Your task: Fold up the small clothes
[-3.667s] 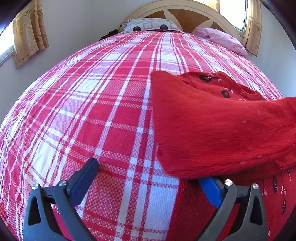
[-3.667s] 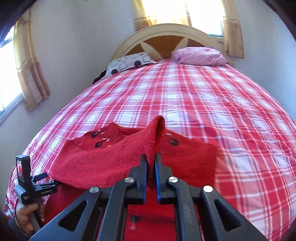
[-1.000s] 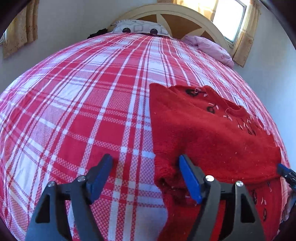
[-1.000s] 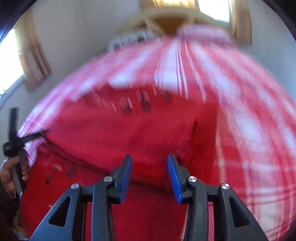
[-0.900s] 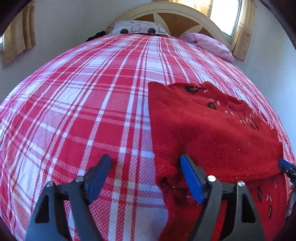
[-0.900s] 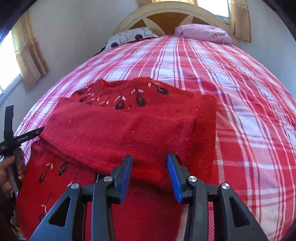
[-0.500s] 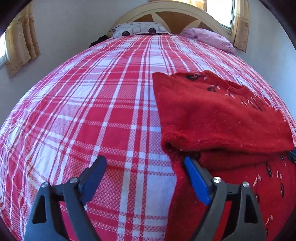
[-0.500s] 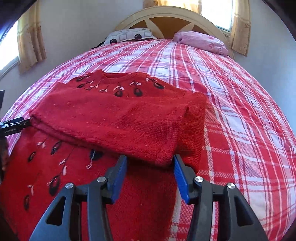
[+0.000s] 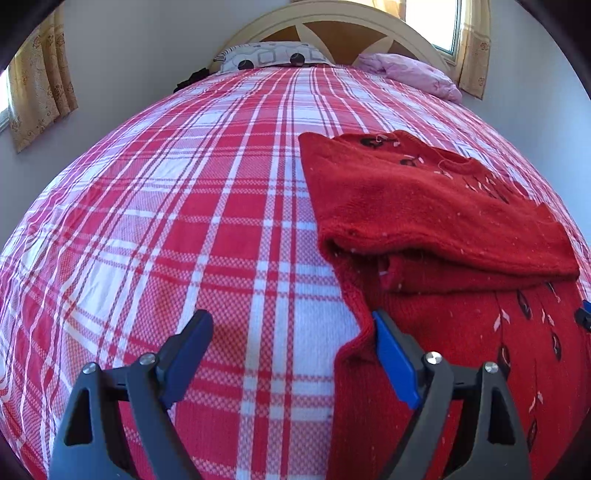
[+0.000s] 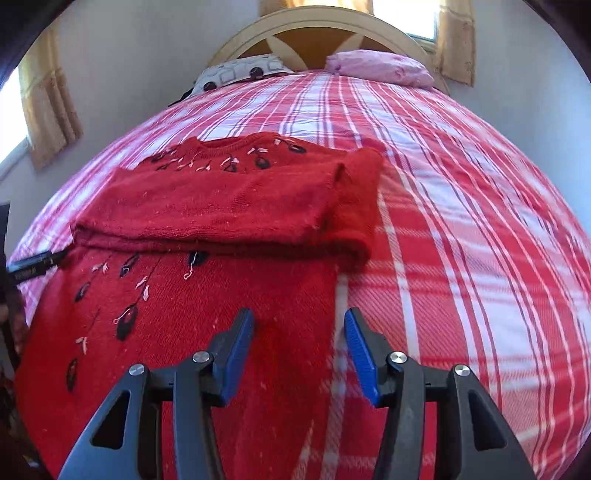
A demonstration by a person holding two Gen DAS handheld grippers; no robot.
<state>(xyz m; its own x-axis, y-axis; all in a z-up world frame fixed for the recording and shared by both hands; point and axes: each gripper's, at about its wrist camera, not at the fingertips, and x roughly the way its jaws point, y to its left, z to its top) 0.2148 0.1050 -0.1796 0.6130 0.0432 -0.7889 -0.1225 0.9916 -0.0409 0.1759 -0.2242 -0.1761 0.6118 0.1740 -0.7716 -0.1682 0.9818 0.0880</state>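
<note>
Both claws, left (image 9: 291,354) and right (image 10: 299,347), just opened off red sweater (image 10: 207,221) on plaid bedspread (image 9: 184,206)

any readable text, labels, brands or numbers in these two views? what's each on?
One text only, not legible: pale lettering on the black finger of the left hand-held gripper, at the left edge of the right wrist view; too small and blurred to quote.
None on the red sweater, plaid bedspread or pillows.

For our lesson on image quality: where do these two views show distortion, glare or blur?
Left wrist view: fisheye bulges the plaid bedspread into a dome; window blown out. Right wrist view: same bulge, bedspread smeared by blur at right; sweater fairly sharp.
</note>
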